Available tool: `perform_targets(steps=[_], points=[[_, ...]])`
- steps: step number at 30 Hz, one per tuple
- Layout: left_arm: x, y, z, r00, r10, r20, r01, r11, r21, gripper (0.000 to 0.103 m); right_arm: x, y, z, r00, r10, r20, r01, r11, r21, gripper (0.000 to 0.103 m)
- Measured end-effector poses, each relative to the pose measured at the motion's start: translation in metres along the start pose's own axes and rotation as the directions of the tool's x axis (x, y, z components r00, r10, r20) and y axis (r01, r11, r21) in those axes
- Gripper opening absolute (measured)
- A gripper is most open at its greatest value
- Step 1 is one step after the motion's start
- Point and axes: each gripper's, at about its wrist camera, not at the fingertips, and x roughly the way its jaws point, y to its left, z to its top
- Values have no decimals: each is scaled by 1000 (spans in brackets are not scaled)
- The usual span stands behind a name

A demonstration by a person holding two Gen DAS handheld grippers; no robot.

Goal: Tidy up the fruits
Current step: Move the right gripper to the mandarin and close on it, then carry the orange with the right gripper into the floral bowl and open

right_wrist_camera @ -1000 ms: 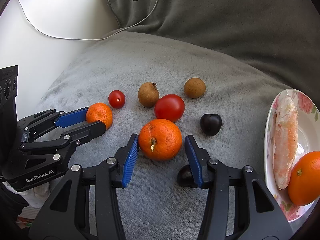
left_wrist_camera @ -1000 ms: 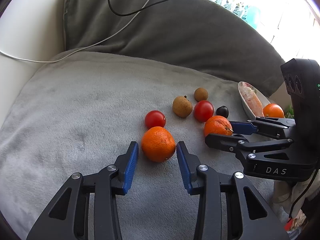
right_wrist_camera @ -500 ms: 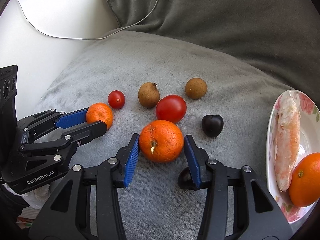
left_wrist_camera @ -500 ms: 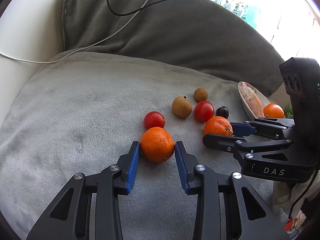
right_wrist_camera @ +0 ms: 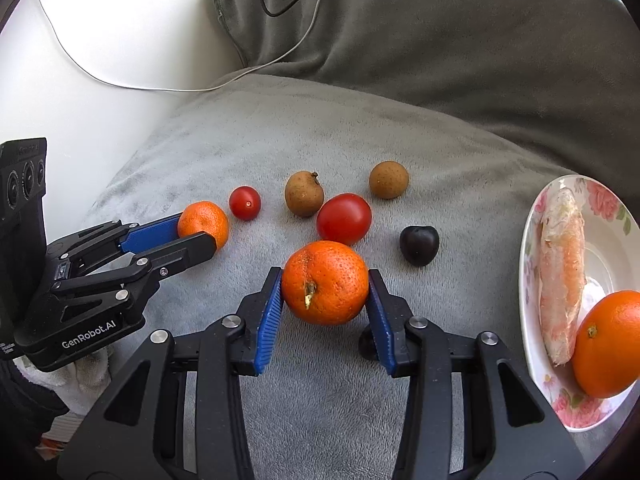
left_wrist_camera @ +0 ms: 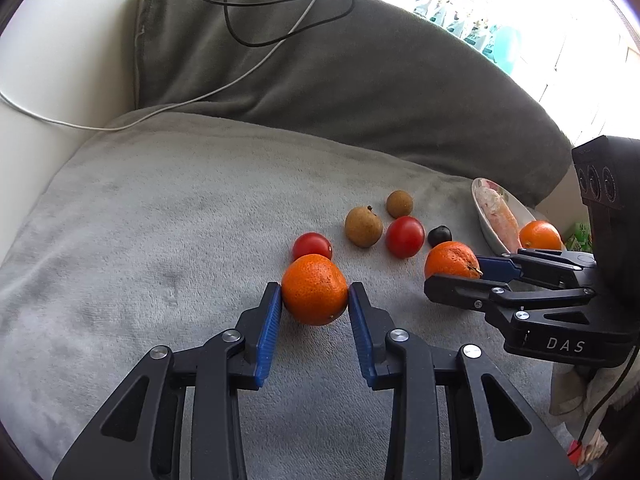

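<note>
Each gripper's blue pads press on a tangerine resting mid-cushion (left_wrist_camera: pixel 160 240): the left gripper (left_wrist_camera: pixel 315 300) on the smaller tangerine (left_wrist_camera: pixel 314 289), the right gripper (right_wrist_camera: pixel 325 286) on the larger tangerine (right_wrist_camera: pixel 325 282), nearer the plate (right_wrist_camera: pixel 532 216) at the cushion's right edge.

Left wrist camera: close above grey cushion (left_wrist_camera: pixel 160 240) near its left edge, facing forward-down toward back pillow (left_wrist_camera: pixel 360 92). Right wrist camera: same tilt, nearer right edge by plate (right_wrist_camera: pixel 532 240). Both share fruit cluster mid-cushion.
</note>
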Motion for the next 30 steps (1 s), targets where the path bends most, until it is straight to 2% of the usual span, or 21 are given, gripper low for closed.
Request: perform_targets(steps=[8,17,23,30], points=[[-18,-16,11,999,-33,39,32,999,23,32,-49,-18,-2,996,-17,90,13,999,44,42],[-13,-52,29,994,-96,60,91,993,79,32,-111,-70,-17,977,-110,183,89,989,122,42],[-6,-83,38,989,-134,60,127,985,115,32,-136,-111,-26,963,-178,204,141,973,184,42],[9,-118,50,984,-168,51,158,974,160,32,-150,-154,-42,956,-218,199,164,953,256,42]])
